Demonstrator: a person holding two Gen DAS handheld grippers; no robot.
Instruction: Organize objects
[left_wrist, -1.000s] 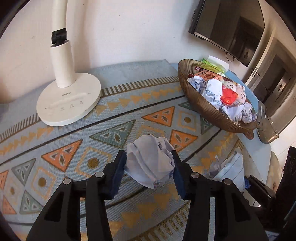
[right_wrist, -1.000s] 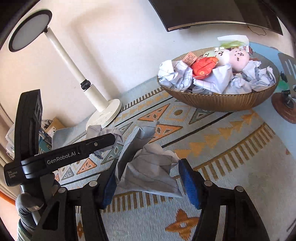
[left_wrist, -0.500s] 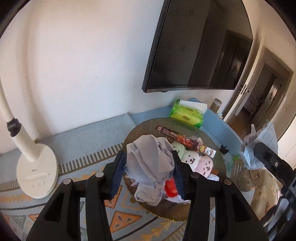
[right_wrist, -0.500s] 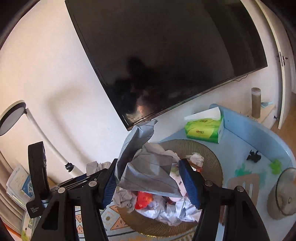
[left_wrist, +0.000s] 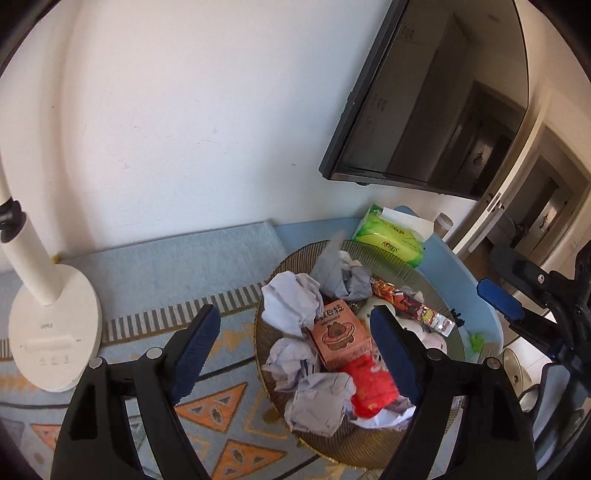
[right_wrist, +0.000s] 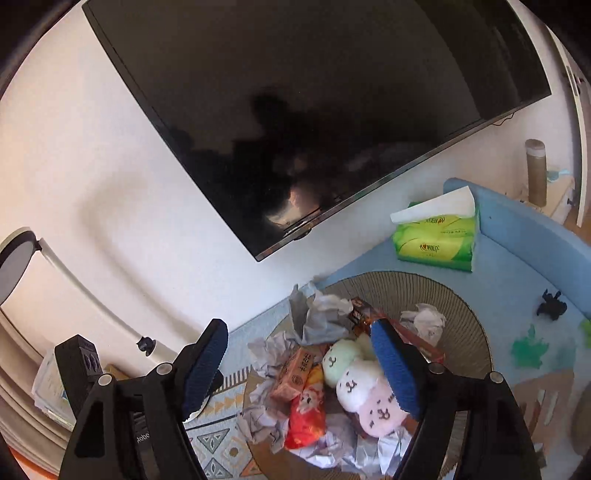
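Observation:
A brown ribbed basket (left_wrist: 306, 254) (right_wrist: 461, 291) holds several crumpled paper balls (left_wrist: 291, 302) (right_wrist: 321, 314), an orange carton (left_wrist: 340, 338) (right_wrist: 295, 371), a red packet (left_wrist: 371, 384) (right_wrist: 306, 413), a snack bar (left_wrist: 410, 306) and soft plush toys (right_wrist: 364, 387). My left gripper (left_wrist: 295, 349) is open and empty above the basket's near left side. My right gripper (right_wrist: 299, 363) is open and empty above the basket. It also shows at the right edge of the left wrist view (left_wrist: 498, 299).
A white desk lamp (left_wrist: 44, 332) stands left of the basket on a patterned mat (left_wrist: 221, 402). A green tissue pack (left_wrist: 391, 243) (right_wrist: 436, 240) lies behind the basket on the blue table (right_wrist: 517, 251). A black TV (right_wrist: 314, 110) hangs on the wall.
Both grippers have opened and dropped their crumpled paper balls into the basket. Both are now empty above it.

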